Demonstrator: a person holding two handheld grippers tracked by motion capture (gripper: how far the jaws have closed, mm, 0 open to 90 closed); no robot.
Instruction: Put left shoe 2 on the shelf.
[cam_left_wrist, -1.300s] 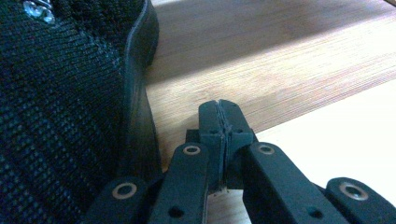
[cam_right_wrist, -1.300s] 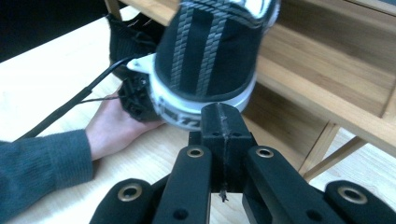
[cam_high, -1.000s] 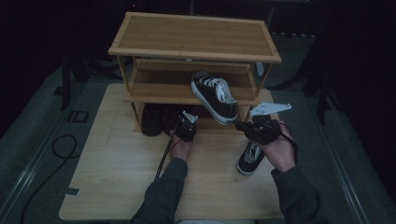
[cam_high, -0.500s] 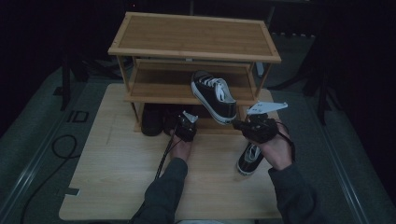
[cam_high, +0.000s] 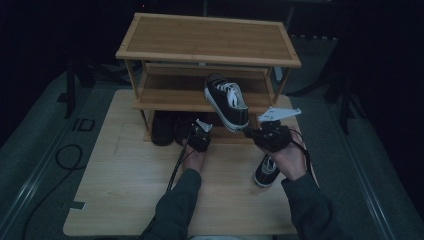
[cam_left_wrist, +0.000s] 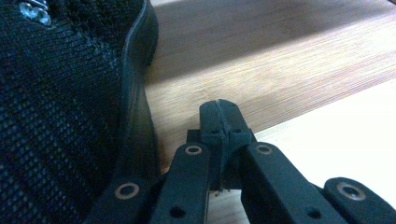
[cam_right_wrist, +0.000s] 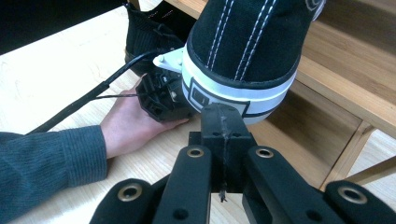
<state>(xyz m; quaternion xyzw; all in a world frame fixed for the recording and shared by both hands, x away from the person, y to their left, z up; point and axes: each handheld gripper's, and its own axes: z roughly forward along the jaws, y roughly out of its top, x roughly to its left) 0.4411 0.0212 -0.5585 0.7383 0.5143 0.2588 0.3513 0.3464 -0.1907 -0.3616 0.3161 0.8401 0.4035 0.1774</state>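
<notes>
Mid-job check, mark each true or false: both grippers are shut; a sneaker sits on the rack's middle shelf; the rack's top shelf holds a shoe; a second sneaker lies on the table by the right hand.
1. Both the left gripper and the right gripper are shut. True.
2. A black sneaker sits on the middle shelf, heel overhanging. True.
3. The top shelf holds a shoe. False: it is bare.
4. A second sneaker lies on the table by the right hand. True.
5. The left gripper grips a dark mesh shoe. False: its jaws are shut beside it.

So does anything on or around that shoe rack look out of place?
Yes. A black sneaker sits askew on the rack's middle shelf, its heel hanging over the front edge. Its likely mate lies on the board beside the right hand.
</notes>
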